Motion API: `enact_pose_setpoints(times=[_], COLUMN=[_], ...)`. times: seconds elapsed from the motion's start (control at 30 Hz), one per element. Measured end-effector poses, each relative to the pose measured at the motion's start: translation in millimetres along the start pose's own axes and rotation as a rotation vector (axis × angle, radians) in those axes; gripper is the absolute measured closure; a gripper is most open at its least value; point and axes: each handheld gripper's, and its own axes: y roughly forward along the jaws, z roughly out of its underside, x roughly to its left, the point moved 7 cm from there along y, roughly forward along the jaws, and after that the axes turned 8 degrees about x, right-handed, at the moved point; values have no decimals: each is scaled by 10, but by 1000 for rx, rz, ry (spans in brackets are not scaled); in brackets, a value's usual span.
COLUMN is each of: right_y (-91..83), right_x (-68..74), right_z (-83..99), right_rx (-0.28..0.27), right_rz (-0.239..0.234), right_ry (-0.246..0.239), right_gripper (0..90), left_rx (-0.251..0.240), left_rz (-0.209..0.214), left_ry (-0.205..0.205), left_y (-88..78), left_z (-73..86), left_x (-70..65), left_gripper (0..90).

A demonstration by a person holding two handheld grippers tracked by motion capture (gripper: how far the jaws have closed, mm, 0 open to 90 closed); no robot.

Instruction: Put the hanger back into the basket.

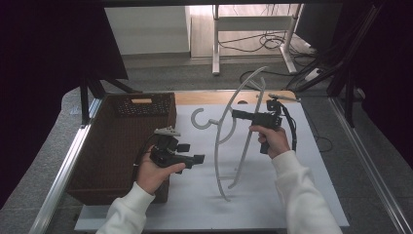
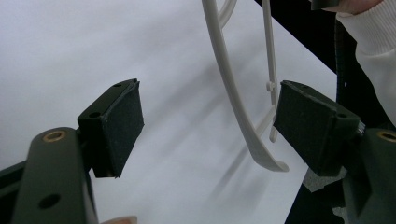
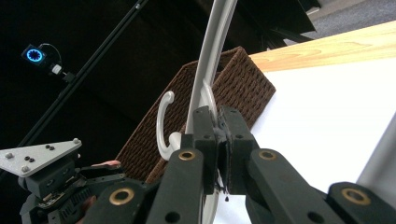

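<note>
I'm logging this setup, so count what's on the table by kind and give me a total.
Hanger: 1, white, held up off the sheet
Basket: 1, brown wicker
Sheet: 1, white, covering the table
Claws: 2, left claw open, right claw shut on the hanger
Total: 5

- Basket (image 1: 122, 146) stands at the table's (image 1: 321, 161) left side
- Hanger (image 1: 224, 141) stands right of the basket, propped upright
- Left gripper (image 1: 197, 159) sits between basket and hanger; right gripper (image 1: 236, 114) behind it
</note>
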Motion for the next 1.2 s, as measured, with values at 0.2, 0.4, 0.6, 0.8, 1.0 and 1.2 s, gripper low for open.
enact_pose_setpoints(times=[0.2, 0.4, 0.6, 0.8, 1.0, 1.2], right_y=[12, 18, 16, -8, -29, -32], right_x=[9, 15, 28, 49, 57, 71], right_z=[3, 5, 7, -7, -13, -10], right_rx=[4, 3, 5, -8, -14, -13], right_rz=[-4, -12, -20, -36, -41, -46], right_ry=[-4, -5, -9, -5, -5, -14], right_gripper=[865, 865, 865, 865, 865, 864], left_rx=[-1, -3, 9, 15, -4, -13], left_rz=[32, 57, 55, 53, 93, 108], left_ry=[-12, -35, -21, -37, -39, -49], left_y=[131, 302, 439, 543, 580, 586], left_z=[-82, -137, -165, -194, -219, -232], left_x=[-29, -26, -75, -69, -102, -119], left_gripper=[239, 260, 291, 330, 540, 758])
